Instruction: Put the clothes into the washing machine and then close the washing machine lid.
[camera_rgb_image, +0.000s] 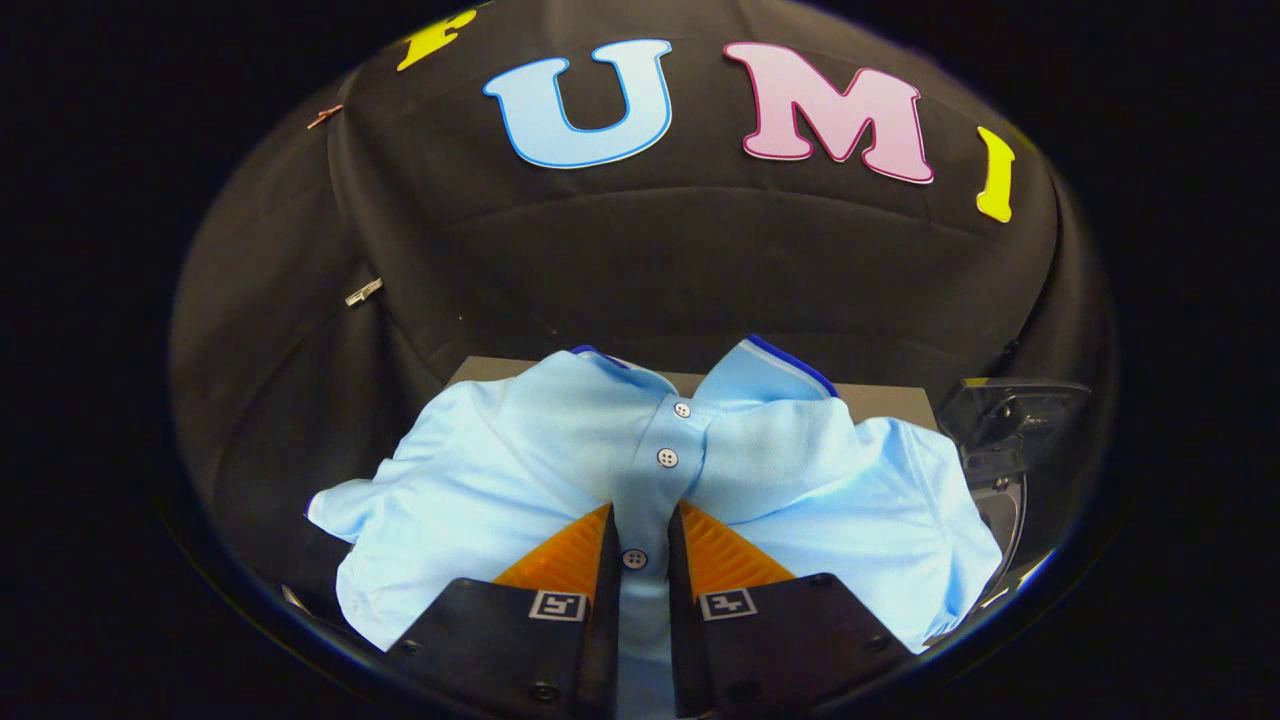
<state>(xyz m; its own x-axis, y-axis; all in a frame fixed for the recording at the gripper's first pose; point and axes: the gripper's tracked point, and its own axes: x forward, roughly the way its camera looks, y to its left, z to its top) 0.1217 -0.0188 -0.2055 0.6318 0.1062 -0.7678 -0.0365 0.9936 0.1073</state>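
Note:
A light blue polo shirt (800, 470) with a dark-edged collar and white buttons hangs spread out just ahead of me. My gripper (640, 530) is shut on the shirt's button placket, which runs as a narrow strip between the two fingers. The shirt's body bulges out to both sides of the fingers and hides most of what lies under it. Past the shirt's right sleeve I see the washing machine's raised dark see-through lid (1010, 415) and a curved stretch of the drum's rim (1010, 525).
A grey flat surface (880, 400) shows behind the collar. The booth's black cloth wall stands close behind it, with a small clip (363, 291) on the left fold.

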